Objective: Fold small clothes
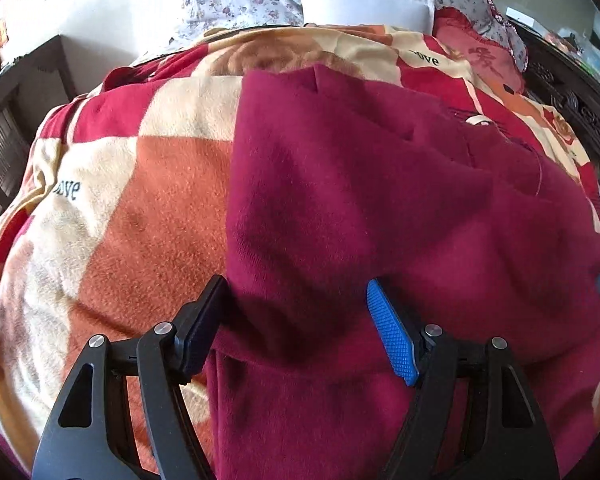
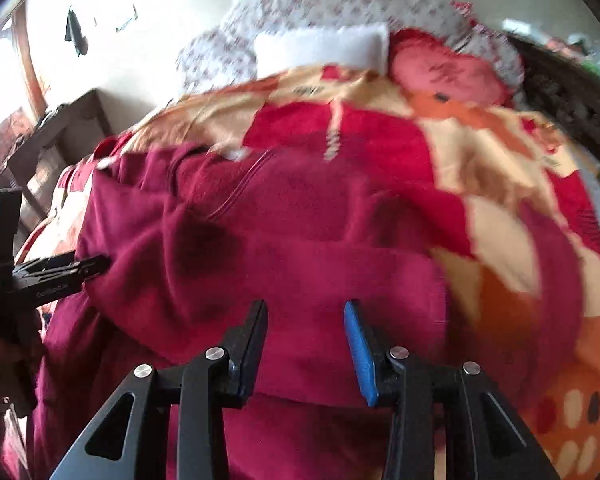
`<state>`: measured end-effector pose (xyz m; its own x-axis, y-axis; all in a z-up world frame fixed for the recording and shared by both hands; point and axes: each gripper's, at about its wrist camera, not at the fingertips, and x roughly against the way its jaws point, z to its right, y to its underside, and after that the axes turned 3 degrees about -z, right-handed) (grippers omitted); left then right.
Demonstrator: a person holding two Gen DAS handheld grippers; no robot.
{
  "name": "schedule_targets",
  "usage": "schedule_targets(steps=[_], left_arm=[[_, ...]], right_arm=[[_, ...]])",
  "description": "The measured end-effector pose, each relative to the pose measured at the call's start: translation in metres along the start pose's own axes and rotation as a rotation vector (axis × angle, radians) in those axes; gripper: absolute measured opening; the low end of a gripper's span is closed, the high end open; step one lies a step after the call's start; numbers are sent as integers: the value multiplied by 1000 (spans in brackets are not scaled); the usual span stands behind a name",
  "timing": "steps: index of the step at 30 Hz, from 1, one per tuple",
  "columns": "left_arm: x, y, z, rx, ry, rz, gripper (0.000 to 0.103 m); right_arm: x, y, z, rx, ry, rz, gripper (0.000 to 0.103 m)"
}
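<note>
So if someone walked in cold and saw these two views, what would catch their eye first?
The dark red fleece garment would, spread wide over the middle of the bed on a checked red, orange and cream blanket. Next, the open left gripper and open right gripper hanging low over its near edge, nothing between their fingers. At the head of the bed lies a white pillow.

Right gripper point(image 2: 306, 346) jaws parted, empty, above maroon garment point(image 2: 300, 240) on patterned blanket point(image 2: 520, 240).
</note>
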<state>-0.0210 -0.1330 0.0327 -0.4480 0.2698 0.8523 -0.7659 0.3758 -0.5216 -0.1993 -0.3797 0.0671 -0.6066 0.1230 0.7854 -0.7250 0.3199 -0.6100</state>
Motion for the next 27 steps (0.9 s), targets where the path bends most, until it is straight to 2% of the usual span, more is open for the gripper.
schedule_targets(steps=[2,5,9,11,18,24,27], left_arm=[[9,1,0,27,7,16,72],[23,3,4,55,37,41,72],[45,7,25,14,73,75,72],[51,11,32,-6,82,84,72],[49,21,44,-32,106,42,72],[41,27,45,-18,106,7,72],[41,27,45,-22,95,8,72]], right_arm=[[3,4,16,-39,17,2,40],[-14,12,33,-74,16,-79,40],[2,13,35,-69,-1,-49,40],[13,9,49,-110,23,-12,40],[6,-28,131,-263,249,-43,42],[-28,-65,188,-429,241,-94,43],[-55,-79,197,-429,275,-154,43]])
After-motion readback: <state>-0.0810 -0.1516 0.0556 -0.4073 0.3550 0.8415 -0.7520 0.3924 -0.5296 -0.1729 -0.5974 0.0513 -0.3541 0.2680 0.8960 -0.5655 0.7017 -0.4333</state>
